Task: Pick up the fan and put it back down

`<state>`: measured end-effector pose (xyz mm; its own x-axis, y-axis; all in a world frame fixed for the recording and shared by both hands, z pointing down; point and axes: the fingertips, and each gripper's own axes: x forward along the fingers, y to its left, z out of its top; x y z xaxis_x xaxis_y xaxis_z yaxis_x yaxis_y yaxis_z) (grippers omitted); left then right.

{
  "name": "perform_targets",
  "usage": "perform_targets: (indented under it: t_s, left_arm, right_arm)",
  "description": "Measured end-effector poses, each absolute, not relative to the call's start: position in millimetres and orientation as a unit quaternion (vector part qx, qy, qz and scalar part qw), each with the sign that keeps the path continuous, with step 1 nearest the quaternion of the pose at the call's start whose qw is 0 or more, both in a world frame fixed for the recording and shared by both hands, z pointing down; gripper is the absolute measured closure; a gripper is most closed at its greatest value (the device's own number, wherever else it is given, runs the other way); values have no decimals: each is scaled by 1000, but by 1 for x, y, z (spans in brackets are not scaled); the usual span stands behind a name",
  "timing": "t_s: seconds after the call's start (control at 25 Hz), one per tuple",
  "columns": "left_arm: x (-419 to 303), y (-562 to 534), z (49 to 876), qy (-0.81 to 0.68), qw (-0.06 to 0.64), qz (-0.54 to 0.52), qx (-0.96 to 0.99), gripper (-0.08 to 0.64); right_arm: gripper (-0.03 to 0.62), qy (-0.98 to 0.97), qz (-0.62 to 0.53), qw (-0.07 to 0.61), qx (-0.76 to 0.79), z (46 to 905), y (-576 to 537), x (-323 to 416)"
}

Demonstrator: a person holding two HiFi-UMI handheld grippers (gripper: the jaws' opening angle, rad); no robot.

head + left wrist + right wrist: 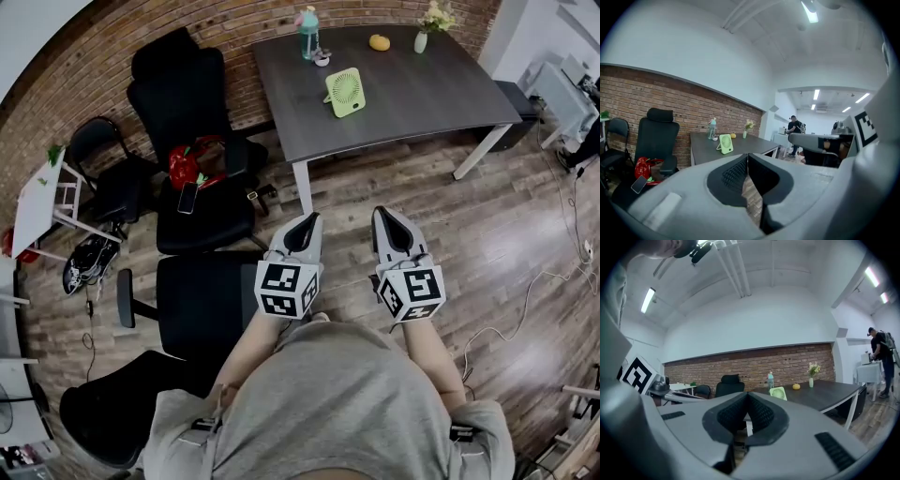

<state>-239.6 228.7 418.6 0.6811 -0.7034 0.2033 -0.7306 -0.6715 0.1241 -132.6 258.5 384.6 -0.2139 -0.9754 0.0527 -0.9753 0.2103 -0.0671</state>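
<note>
A wooden floor (525,244) fills most of the head view, with a brick wall (169,23) along its far edge. A dark table (412,89) stands against that wall, and a black office chair (183,103) sits just to its left, a red bag (187,164) and a phone (187,197) on its seat. Nearer the person, well short of the table, the left gripper (302,225) and the right gripper (386,221) are held side by side over the floor, both pointing toward the table. Each has its jaws pressed together with nothing between them. The pale green fan (345,92) stands upright on the table, near the middle, well apart from both grippers. Behind it along the far edge are a bottle (308,33), a small vase (421,39) of flowers and an orange fruit (379,42).
</note>
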Motion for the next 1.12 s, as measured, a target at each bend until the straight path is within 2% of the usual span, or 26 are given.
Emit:
perform_targets:
  t_s: [0.4,0.92,1.12]
  left_arm:
    - [-252,213,416,-374,96,68,920,535]
    - [-241,194,411,-362,86,63,926,408]
    - [-231,172,418,-369,92,61,923,389]
  right_arm:
    - [580,773,-47,-6,-633,387,246,-147]
    - [438,780,-59,-21,-623,393,226,-141]
    - [402,791,-63,-21,-608,397,200,-131]
